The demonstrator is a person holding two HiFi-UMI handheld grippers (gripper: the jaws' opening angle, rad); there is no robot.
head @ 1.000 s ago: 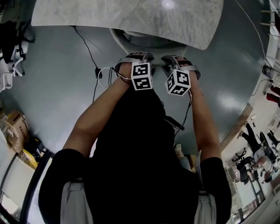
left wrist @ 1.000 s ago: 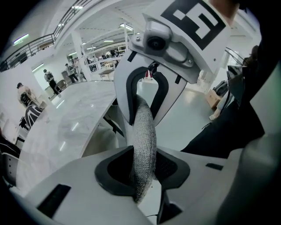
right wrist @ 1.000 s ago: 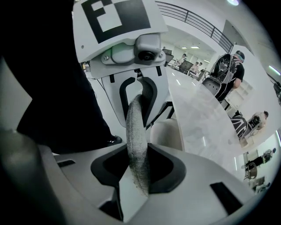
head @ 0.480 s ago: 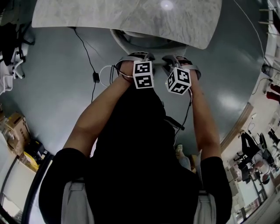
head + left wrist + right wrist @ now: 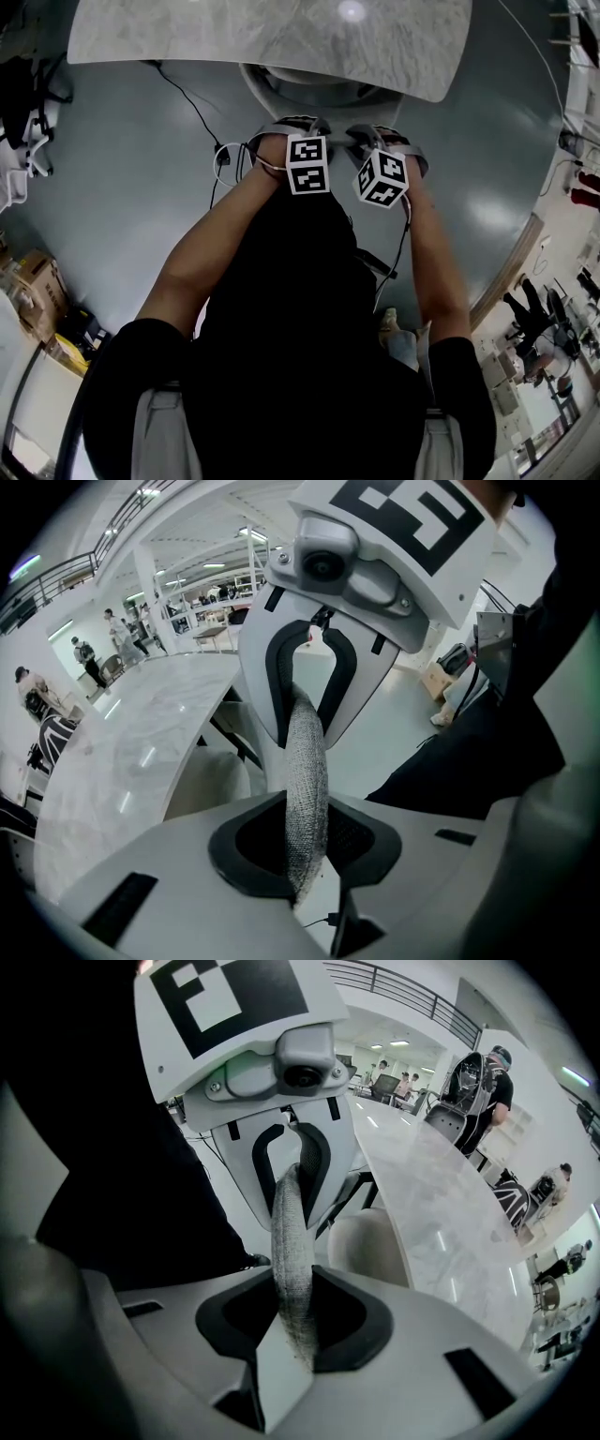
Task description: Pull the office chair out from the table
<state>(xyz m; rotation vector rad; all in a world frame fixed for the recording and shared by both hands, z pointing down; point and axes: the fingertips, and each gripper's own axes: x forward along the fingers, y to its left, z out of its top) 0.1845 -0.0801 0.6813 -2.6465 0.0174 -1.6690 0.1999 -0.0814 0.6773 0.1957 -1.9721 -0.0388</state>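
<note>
The office chair has a pale seat (image 5: 309,89) tucked under the marble table (image 5: 272,37) and a grey mesh backrest. Its top edge (image 5: 305,761) runs between the jaws of my left gripper (image 5: 305,841), which are closing onto the fabric. The same edge (image 5: 289,1232) is pinched in my right gripper (image 5: 292,1321). In the head view the left gripper (image 5: 291,127) and right gripper (image 5: 380,133) sit side by side just short of the table's near edge. Their marker cubes and my arms hide the backrest.
A black cable (image 5: 200,131) with a white coil trails on the grey floor left of my hands. Cardboard boxes (image 5: 37,272) and a dark chair (image 5: 23,103) stand at the far left. People and other chairs are far off at the right.
</note>
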